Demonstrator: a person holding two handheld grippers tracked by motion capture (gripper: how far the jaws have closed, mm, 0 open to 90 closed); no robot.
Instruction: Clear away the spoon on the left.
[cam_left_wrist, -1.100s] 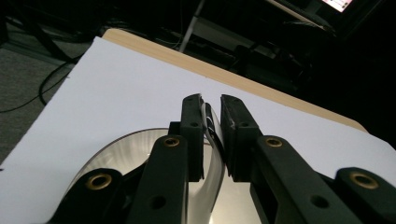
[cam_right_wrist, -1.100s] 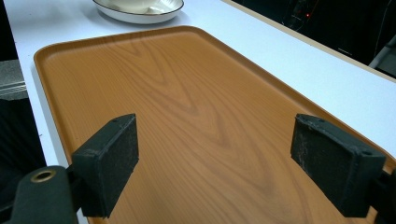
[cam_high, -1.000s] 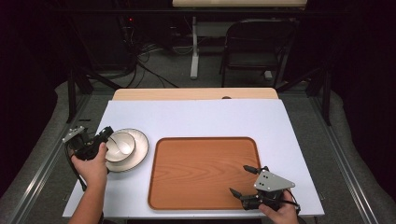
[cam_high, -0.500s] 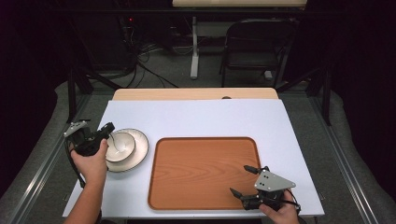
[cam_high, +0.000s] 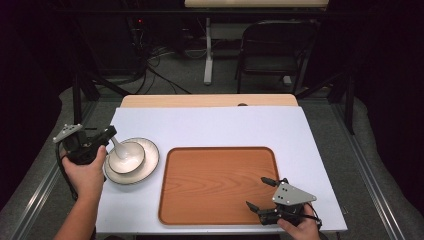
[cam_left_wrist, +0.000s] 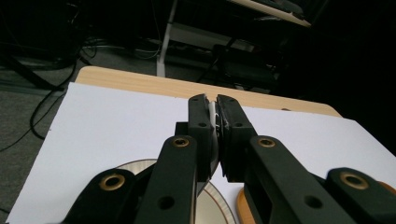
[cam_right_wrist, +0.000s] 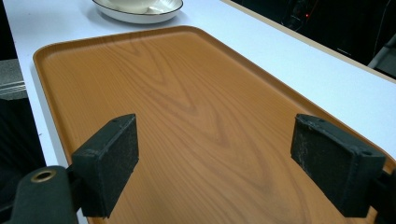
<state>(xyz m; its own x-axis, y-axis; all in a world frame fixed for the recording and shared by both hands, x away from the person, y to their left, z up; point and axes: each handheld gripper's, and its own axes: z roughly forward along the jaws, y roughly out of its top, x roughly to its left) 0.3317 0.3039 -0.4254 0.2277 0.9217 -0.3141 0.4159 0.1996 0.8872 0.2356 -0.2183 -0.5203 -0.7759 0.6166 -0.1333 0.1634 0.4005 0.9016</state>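
High view: left claw (cam_high: 111, 134) clenched on rim of small white ceramic bowl (cam_high: 126, 156), tipped up over round white plate with dark rim (cam_high: 148, 165), left of brown wood-grain tray (cam_high: 220, 182) — pinch grip suits lifting. Right claw (cam_high: 260, 192) spread wide, empty, over tray's near corner. Left gripper view: bowl rim (cam_left_wrist: 213, 112) barely a sliver between pads.
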